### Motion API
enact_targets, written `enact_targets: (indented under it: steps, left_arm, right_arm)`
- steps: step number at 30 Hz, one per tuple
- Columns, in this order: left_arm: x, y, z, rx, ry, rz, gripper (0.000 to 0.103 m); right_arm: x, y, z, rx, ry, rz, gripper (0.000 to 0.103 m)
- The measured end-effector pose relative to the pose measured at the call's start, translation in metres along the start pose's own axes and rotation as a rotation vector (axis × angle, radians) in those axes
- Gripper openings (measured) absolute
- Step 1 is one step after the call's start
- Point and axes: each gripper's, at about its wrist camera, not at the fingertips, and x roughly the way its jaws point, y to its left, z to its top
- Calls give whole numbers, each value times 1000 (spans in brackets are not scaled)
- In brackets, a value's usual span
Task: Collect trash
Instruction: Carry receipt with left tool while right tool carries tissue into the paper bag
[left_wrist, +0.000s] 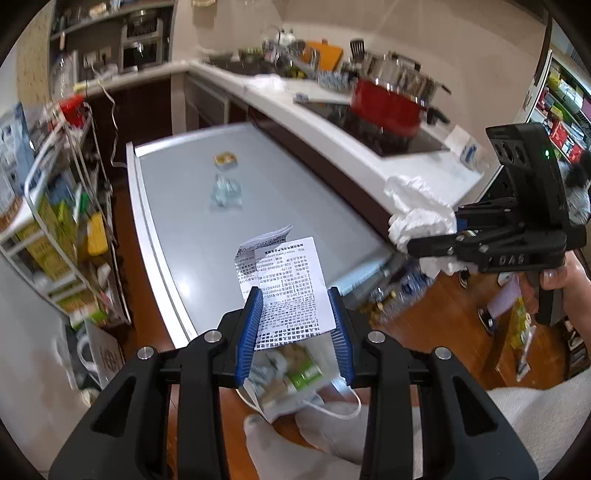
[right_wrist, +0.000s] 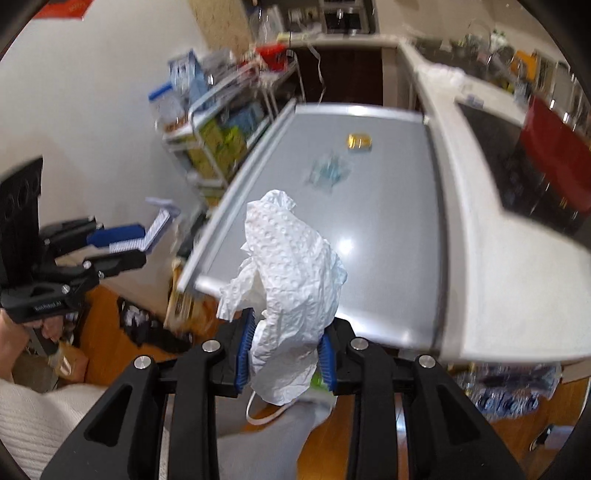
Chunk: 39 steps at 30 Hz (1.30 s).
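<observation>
My left gripper (left_wrist: 295, 299) is shut on a printed paper receipt (left_wrist: 288, 284), held over the near end of the grey table (left_wrist: 177, 192). Below it a white trash bag (left_wrist: 291, 384) with wrappers inside hangs open over the floor. My right gripper (right_wrist: 284, 332) is shut on a crumpled white paper towel (right_wrist: 291, 280); it also shows in the left wrist view (left_wrist: 417, 218). A clear crumpled wrapper (left_wrist: 226, 192) and a small yellow packet (left_wrist: 225, 160) lie on the table, also seen in the right wrist view as wrapper (right_wrist: 328, 171) and packet (right_wrist: 359, 142).
A white counter (left_wrist: 417, 166) with a black cooktop and a red pot (left_wrist: 386, 107) runs along the table's right side. A wire shelf cart (left_wrist: 55, 221) with boxes stands left. Bottles and clutter lie on the wooden floor (left_wrist: 436, 321).
</observation>
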Motion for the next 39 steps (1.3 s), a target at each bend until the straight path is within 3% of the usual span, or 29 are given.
enact_targets:
  steps: [13, 19, 33, 38, 39]
  left_arm:
    - [40, -17, -53, -2, 182, -57, 37]
    - [75, -19, -76, 28, 279, -52, 37]
    - [155, -2, -86, 16, 375, -9, 37]
    - [161, -1, -84, 9, 395, -16, 37]
    - [163, 0, -82, 2, 398, -21, 37]
  right_arm:
    - [47, 11, -57, 40, 170, 37, 30]
    - [99, 5, -82, 41, 276, 10, 30]
    - [189, -10, -79, 89, 381, -25, 30]
    - [195, -11, -76, 99, 381, -38, 36]
    - [195, -12, -75, 103, 379, -36, 43]
